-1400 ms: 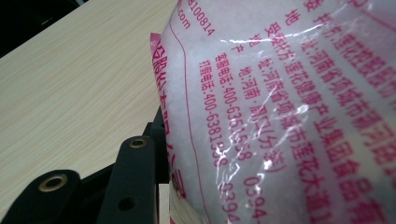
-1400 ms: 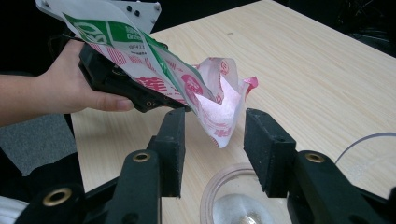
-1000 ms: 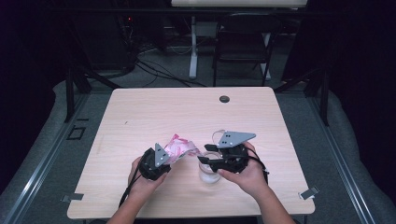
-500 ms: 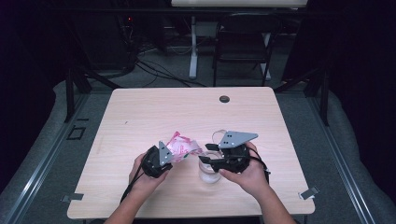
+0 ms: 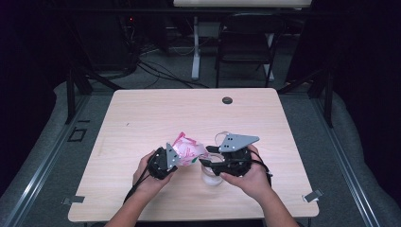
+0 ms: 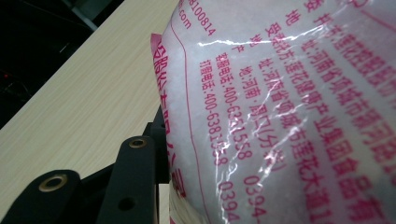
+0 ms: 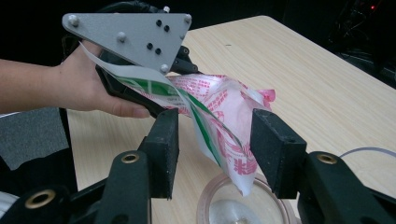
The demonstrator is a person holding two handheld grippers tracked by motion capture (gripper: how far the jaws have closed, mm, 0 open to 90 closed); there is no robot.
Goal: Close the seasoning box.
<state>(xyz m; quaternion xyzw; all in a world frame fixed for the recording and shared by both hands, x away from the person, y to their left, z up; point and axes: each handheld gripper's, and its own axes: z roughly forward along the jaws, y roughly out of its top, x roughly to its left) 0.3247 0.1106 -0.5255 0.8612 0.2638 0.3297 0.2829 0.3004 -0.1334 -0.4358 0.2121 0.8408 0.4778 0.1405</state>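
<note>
A pink-and-white plastic bag of white crystals hangs tilted above the table, with my left gripper shut on its rear end. In the left gripper view the bag presses against one black finger. The bag's lower corner hangs between the jaws of my right gripper, right over a clear round cup. Those jaws stand apart and touch neither the bag nor the cup. In the high view the right gripper sits over the cup, which stands on the table.
A clear lid lies just behind the right gripper, and its rim curves in at the right. A black round plug sits near the table's far edge. A chair stands beyond the wooden table.
</note>
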